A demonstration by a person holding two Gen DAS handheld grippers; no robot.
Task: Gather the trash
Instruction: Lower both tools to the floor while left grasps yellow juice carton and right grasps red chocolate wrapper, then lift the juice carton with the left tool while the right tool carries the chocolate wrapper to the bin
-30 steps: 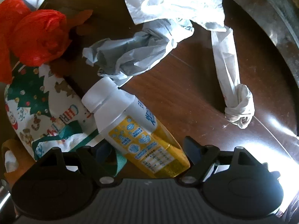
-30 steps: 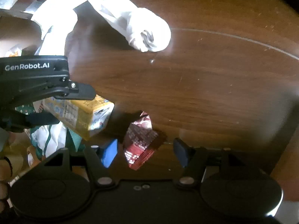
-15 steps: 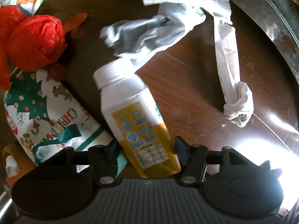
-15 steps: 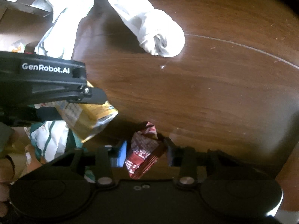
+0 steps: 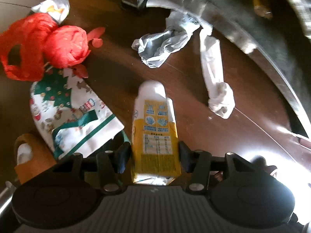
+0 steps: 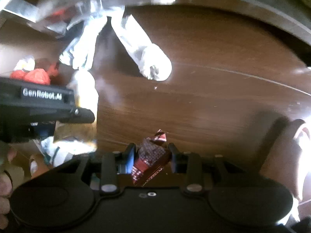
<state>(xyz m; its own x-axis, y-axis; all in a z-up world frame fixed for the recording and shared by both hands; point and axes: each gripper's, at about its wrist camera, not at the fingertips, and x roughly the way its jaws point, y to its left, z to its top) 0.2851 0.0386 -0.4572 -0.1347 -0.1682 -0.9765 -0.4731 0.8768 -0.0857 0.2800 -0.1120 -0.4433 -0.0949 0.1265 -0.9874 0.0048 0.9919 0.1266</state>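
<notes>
My left gripper point(image 5: 153, 157) is shut on a yellow and white drink bottle point(image 5: 154, 130), held lengthwise with its white cap pointing away, lifted off the dark wooden table point(image 5: 243, 128). My right gripper point(image 6: 151, 158) is shut on a crumpled dark red wrapper point(image 6: 150, 155) just above the table. The left gripper's black body point(image 6: 38, 101) shows at the left of the right wrist view. A twisted white tissue point(image 5: 217, 89) lies on the table, also in the right wrist view point(image 6: 143, 58).
A red plastic bag point(image 5: 44, 46), a Christmas-print cloth bag point(image 5: 72, 112), a crumpled clear plastic wrap point(image 5: 165, 40) and a small printed wrapper point(image 5: 52, 7) lie on the table. A metal rim point(image 5: 252, 44) curves along the table's far right.
Both grippers closed: the left on the bottle, turning it to point straight ahead, the right on the red wrapper. Both pulled back and up from the table.
</notes>
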